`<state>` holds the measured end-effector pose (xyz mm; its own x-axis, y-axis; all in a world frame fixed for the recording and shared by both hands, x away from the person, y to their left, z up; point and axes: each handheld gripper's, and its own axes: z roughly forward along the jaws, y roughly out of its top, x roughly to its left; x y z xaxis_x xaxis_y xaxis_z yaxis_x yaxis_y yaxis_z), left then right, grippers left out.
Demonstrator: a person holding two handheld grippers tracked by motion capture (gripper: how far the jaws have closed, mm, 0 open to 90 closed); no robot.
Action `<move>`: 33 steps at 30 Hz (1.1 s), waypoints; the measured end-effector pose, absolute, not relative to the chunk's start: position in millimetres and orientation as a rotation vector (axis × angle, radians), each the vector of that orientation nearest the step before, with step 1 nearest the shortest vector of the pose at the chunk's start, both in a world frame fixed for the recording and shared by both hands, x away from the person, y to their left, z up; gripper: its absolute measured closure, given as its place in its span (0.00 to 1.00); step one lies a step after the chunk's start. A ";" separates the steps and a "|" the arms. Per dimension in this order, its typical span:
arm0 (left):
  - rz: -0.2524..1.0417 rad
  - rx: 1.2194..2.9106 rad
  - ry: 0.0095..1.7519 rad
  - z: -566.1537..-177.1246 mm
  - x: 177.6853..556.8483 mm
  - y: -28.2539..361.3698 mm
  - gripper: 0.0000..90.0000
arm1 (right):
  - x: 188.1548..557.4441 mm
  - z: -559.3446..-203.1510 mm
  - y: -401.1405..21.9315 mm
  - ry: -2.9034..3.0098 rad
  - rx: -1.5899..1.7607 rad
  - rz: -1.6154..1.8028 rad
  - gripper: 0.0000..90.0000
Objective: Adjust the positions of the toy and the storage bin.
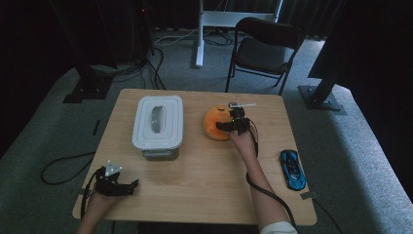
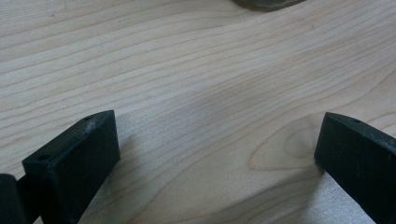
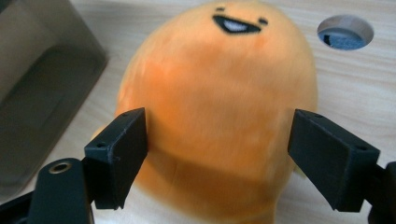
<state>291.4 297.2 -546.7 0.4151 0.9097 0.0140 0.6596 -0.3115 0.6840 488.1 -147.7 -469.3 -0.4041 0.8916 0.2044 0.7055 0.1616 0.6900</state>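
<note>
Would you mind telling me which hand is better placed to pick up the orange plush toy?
Right. The right gripper has open jaws on either side of the plush toy, while the left gripper rests far off at the table's near corner.

Counter [image 1: 195, 185]: pale wood grain, squarish top with a round cable hole [image 3: 345, 31] near its far edge. White lidded storage box [image 1: 158, 124]: stands on the far-left part, lid on, oval recess in its top. Blue toy car [image 1: 292, 169]: lies near the right edge. Black folding chair [image 1: 263, 48]: stands on grey carpet beyond the counter. Cables trail across the floor at left.
</note>
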 end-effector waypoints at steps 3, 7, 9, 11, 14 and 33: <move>0.541 2.074 1.326 -546.7 291.4 297.2 0.00 | 494.4 -468.4 -143.9 2.188 1.560 1.083 0.22; 0.542 2.072 1.327 -546.7 291.2 297.1 0.00 | 500.9 -469.1 -136.8 2.194 1.556 1.065 0.21; 0.542 2.072 1.327 -546.7 291.2 297.1 0.00 | 503.2 -470.7 -133.8 2.198 1.558 1.046 0.20; 0.542 2.072 1.327 -546.7 291.2 297.1 0.00 | 504.2 -472.5 -131.2 2.193 1.562 1.031 0.19; 0.542 2.072 1.327 -546.7 291.3 297.2 0.00 | 505.4 -476.9 -128.2 2.189 1.562 1.021 0.18; 0.542 2.073 1.327 -546.7 291.3 297.2 0.00 | 504.8 -491.0 -117.3 2.185 1.550 0.940 0.27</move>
<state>291.3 297.2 -546.7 0.4135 0.9104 0.0143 0.6600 -0.3105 0.6841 504.8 -117.3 -491.0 -0.3721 0.9198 0.1243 0.7228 0.2031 0.6605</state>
